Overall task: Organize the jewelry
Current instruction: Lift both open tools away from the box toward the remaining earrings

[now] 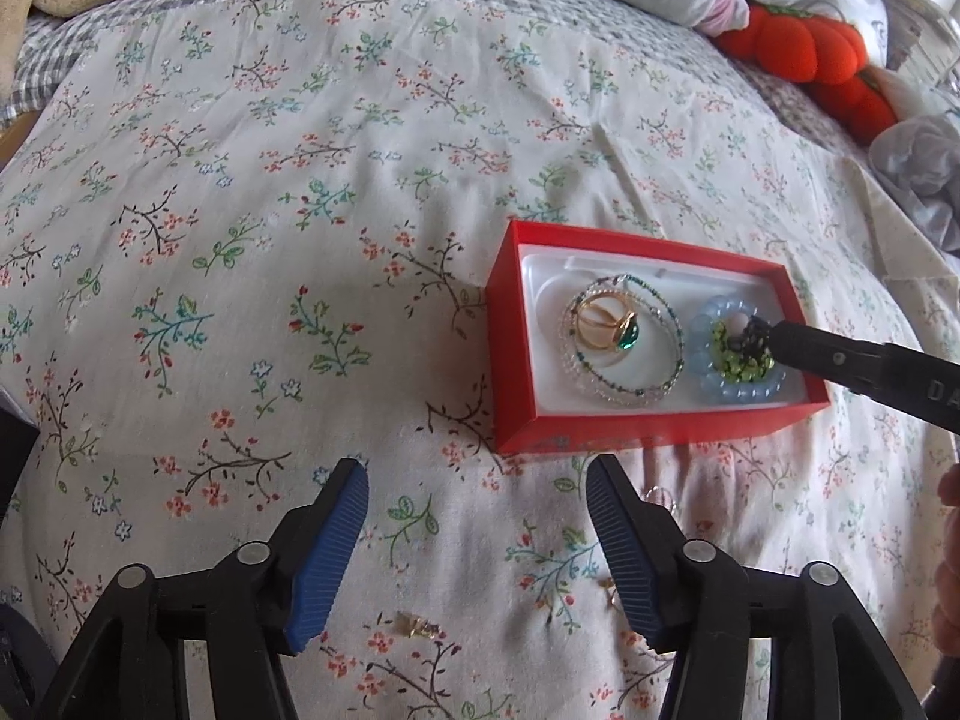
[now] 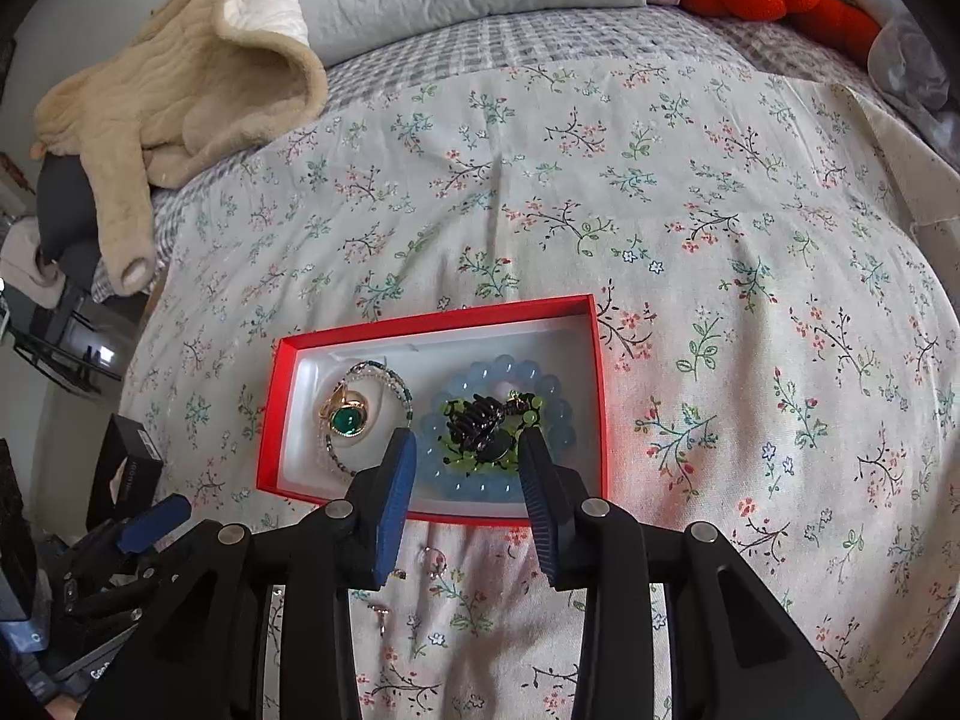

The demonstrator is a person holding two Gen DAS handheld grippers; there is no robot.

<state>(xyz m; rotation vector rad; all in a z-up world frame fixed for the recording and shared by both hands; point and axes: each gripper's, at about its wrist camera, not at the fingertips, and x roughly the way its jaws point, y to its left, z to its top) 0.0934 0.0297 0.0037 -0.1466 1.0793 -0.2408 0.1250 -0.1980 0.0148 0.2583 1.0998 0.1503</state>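
Currently, we are hovering the right gripper (image 2: pixel 468 450), jaws apart and empty, directly above the dark bracelet (image 2: pixel 480 420) inside the red box (image 2: pixel 432 318); left gripper (image 1: pixel 477 474) open, farther off.

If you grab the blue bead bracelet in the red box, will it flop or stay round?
The blue bead bracelet would probably sag a little, since it looks like separate beads on a string. Its beads look smooth and glossy, so fingers may slip. It probably won't roll away; the red box walls it in.
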